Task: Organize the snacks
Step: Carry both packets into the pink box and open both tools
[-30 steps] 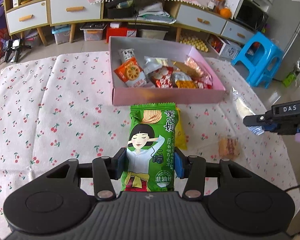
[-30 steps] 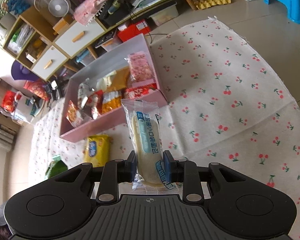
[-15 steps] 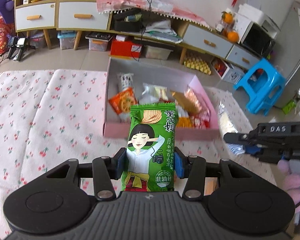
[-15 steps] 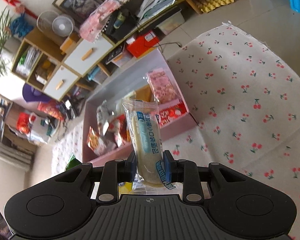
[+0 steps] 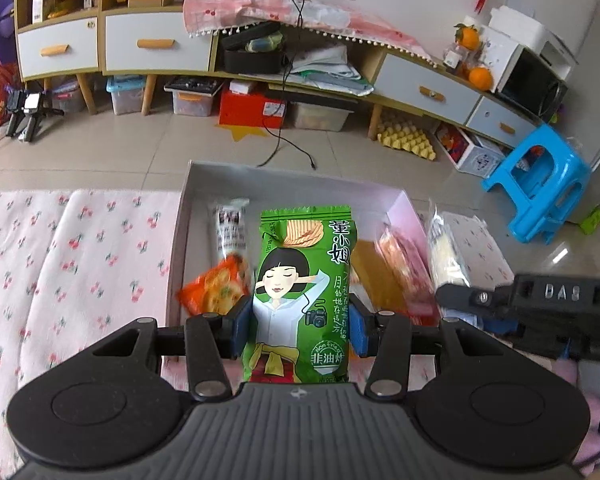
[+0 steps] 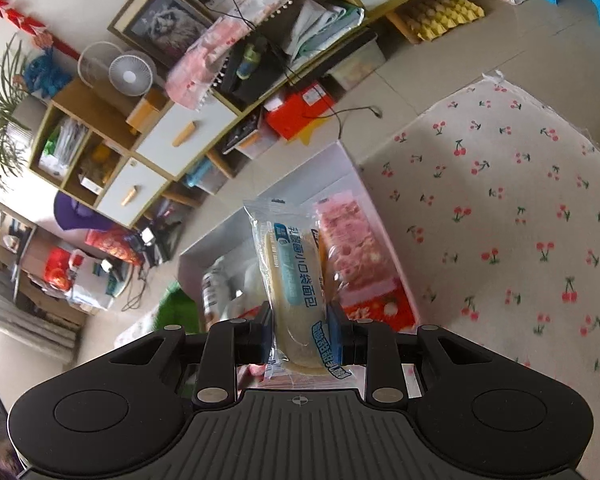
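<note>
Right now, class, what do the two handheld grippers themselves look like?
Both are matte black plastic: a ribbed centre plate, a round disc either side, silver screws and blue pads. The left gripper and right gripper match; the left wrist view shows raised "DAS" lettering on the right one's side.

right gripper [image 6: 302,334] clamps a bread packet [image 6: 290,280] above the pink box [image 6: 384,240].

The box [image 5: 414,208] sits on the cloth [image 5: 80,248] at twelve o'clock from the left gripper [image 5: 300,330], several packets inside it. The chip bag [image 5: 304,292] is clamped between that gripper's pads. At three o'clock the right gripper [image 5: 452,300] holds the bread packet [image 5: 446,252], seemingly over the box's right wall.
</note>
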A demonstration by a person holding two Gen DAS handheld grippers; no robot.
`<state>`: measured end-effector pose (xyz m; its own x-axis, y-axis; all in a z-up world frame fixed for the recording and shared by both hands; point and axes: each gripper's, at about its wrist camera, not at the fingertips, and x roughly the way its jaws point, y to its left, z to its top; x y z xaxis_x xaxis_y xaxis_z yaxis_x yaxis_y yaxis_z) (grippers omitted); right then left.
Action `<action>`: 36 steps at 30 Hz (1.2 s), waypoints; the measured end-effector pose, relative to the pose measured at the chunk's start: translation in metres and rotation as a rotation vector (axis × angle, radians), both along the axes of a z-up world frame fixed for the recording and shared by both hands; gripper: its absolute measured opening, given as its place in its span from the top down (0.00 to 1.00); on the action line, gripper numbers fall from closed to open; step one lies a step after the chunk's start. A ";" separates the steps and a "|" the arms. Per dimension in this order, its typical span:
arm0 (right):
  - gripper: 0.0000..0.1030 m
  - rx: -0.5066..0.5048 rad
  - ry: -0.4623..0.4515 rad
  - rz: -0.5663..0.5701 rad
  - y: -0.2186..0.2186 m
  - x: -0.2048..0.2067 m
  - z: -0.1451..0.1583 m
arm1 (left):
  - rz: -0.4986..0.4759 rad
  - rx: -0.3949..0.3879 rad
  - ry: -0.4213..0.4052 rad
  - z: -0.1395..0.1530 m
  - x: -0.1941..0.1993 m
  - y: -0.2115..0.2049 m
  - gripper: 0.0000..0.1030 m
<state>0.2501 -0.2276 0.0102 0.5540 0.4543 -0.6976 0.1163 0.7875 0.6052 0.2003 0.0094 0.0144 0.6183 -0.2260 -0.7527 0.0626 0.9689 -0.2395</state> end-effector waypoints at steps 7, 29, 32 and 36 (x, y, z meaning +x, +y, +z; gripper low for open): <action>0.74 0.092 -0.013 -0.001 0.002 0.021 -0.019 | 0.029 0.043 -0.003 -0.009 0.026 -0.003 0.57; 0.50 0.188 -0.062 -0.036 -0.005 0.029 -0.026 | 0.019 0.128 -0.062 -0.006 0.039 -0.010 0.38; 0.50 0.175 -0.060 -0.028 -0.004 0.028 -0.023 | 0.017 0.132 -0.065 -0.003 0.037 -0.010 0.36; 0.47 0.154 -0.059 -0.017 -0.003 0.025 -0.018 | 0.012 0.147 -0.066 0.000 0.035 -0.011 0.33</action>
<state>0.2748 -0.2305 -0.0077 0.6004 0.5436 -0.5865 0.0896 0.6831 0.7248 0.2353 -0.0017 0.0149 0.6694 -0.1086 -0.7349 0.0613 0.9940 -0.0909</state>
